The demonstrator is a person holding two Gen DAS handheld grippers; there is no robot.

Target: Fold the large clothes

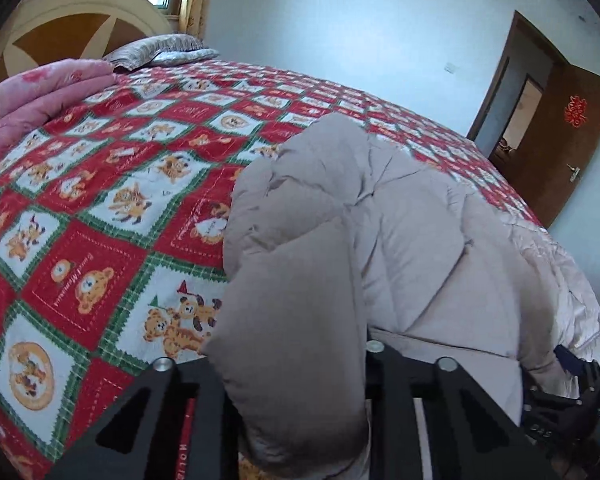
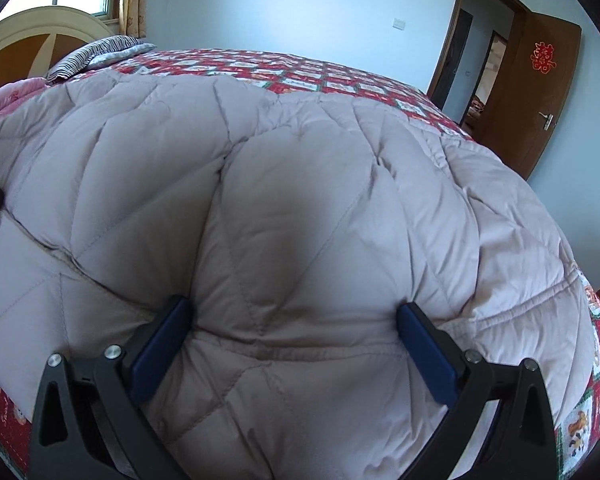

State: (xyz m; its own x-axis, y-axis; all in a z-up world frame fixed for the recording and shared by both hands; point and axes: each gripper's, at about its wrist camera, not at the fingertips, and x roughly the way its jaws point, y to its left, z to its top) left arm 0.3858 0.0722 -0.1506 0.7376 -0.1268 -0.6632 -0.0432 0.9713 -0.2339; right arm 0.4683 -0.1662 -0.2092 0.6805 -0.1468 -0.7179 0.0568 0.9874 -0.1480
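Observation:
A puffy beige quilted coat (image 1: 400, 232) lies on a bed covered by a red bedspread with teddy-bear squares (image 1: 100, 208). In the left wrist view a thick fold of the coat's edge bulges up between the black fingers of my left gripper (image 1: 296, 384), which is shut on it; the pads are hidden by the cloth. In the right wrist view the coat (image 2: 300, 200) fills the frame. My right gripper (image 2: 300, 340) stands wide open, its blue pads (image 2: 168, 344) pushed into the padding on either side of a seam. The right gripper also shows at the left wrist view's lower right.
A folded pink quilt (image 1: 40, 96) and a grey pillow (image 1: 164, 50) lie at the bed's head by a cream and brown headboard (image 1: 80, 28). An open brown door (image 2: 540, 92) is at the far right. Bare bedspread stretches left of the coat.

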